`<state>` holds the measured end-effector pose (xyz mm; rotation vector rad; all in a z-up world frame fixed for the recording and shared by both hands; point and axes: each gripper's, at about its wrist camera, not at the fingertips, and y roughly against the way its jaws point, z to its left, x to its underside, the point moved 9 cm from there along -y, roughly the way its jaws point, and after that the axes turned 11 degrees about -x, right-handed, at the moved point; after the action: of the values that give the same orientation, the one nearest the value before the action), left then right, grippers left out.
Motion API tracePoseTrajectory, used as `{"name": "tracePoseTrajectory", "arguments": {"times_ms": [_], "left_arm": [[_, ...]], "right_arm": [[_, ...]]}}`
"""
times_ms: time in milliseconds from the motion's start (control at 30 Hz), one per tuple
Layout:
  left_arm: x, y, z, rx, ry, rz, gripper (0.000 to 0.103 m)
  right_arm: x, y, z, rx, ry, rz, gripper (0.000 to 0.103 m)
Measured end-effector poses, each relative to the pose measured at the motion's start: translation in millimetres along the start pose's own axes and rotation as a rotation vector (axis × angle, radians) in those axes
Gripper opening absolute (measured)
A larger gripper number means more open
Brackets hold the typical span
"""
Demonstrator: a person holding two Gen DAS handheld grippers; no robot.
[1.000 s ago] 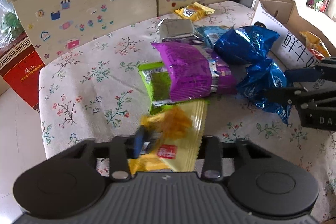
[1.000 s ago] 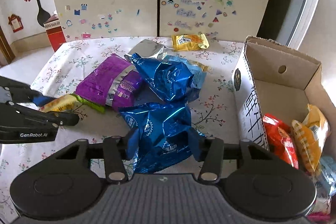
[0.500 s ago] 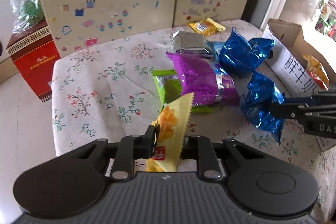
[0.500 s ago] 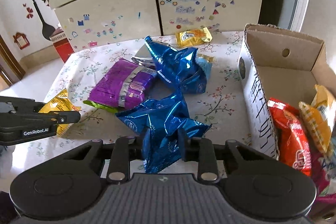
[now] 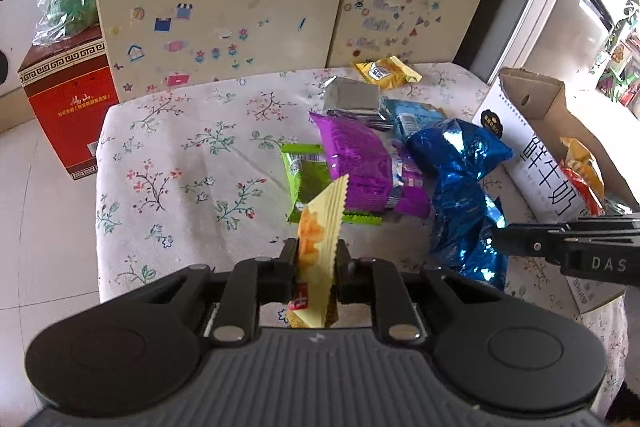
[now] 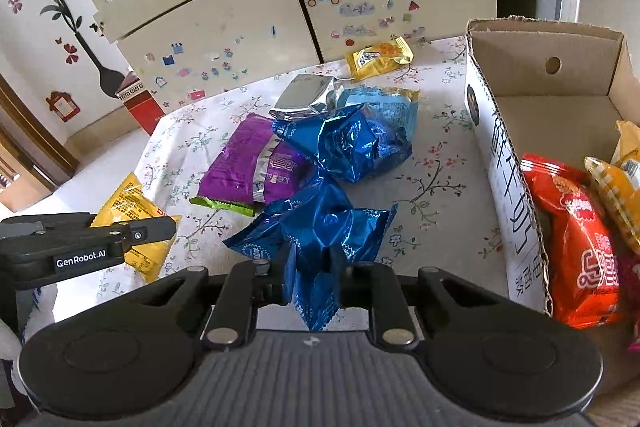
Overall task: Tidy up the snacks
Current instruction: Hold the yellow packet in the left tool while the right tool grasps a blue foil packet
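Note:
A yellow snack packet (image 5: 320,227) stands upright between my left gripper's (image 5: 316,251) jaws, which are shut on it just above the floral tablecloth (image 5: 180,155). In the right wrist view the same packet (image 6: 124,203) hangs from the left gripper (image 6: 160,229) at the table's left edge. My right gripper (image 6: 310,259) has its jaws closing, pads pressing on a crinkled blue foil packet (image 6: 324,223). Seen from the left wrist, the right gripper (image 5: 500,237) pinches that blue packet (image 5: 460,227).
A second blue bag (image 6: 352,143), a purple packet (image 6: 248,163), a green packet (image 5: 304,179), a silver packet (image 5: 352,97), a light blue packet (image 6: 384,103) and a small yellow packet (image 6: 376,57) lie mid-table. A cardboard box (image 6: 540,39) at right holds a red snack bag (image 6: 576,227). A stickered cabinet (image 5: 224,15) stands behind.
My left jaws closed on the yellow packet and raised it off the cloth, turning it upright. My right jaws narrowed onto the blue foil packet, which now bunches between them.

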<state>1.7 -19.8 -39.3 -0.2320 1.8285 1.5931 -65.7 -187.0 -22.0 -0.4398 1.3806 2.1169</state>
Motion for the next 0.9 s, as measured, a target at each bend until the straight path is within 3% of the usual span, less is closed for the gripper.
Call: {"name": "tracePoseTrajectory", "arguments": {"times_ms": [67,133,200,300,533,767,833,900], "left_arm": [[-0.7,-0.2,-0.4,-0.001,0.003,0.0,0.016],[-0.6,-0.8,-0.4,-0.004,0.003,0.002,0.016],[0.2,-1.7,0.9,-0.009,0.009,0.008,0.016],[0.2,-1.4,2.1,-0.01,0.017,0.012,0.016],[0.5,-3.6,-2.3,0.001,0.021,0.031,0.016],[2.4,-6.6,-3.1,-0.012,0.005,0.045,0.016],[2.1,-7.6,-4.3,-0.013,0.003,0.047,0.016],[1.4,-7.0,-6.0,-0.015,0.001,0.043,0.016]], "right_arm": [[-0.3,-0.6,1.9,0.016,0.039,0.003,0.024],[2.0,-3.1,7.9,0.014,0.104,0.027,0.032],[3.4,-4.2,13.3,0.003,0.146,0.04,0.055],[-1.2,-2.5,19.4,0.012,0.237,0.024,0.079],[-5.2,-24.1,17.4,0.034,0.39,0.069,0.085],[-5.1,-40.6,19.7,0.074,0.481,0.048,0.087],[-3.8,-40.8,20.3,0.089,0.495,0.053,0.078],[-4.2,-39.3,21.2,0.096,0.501,0.044,0.059]]}}
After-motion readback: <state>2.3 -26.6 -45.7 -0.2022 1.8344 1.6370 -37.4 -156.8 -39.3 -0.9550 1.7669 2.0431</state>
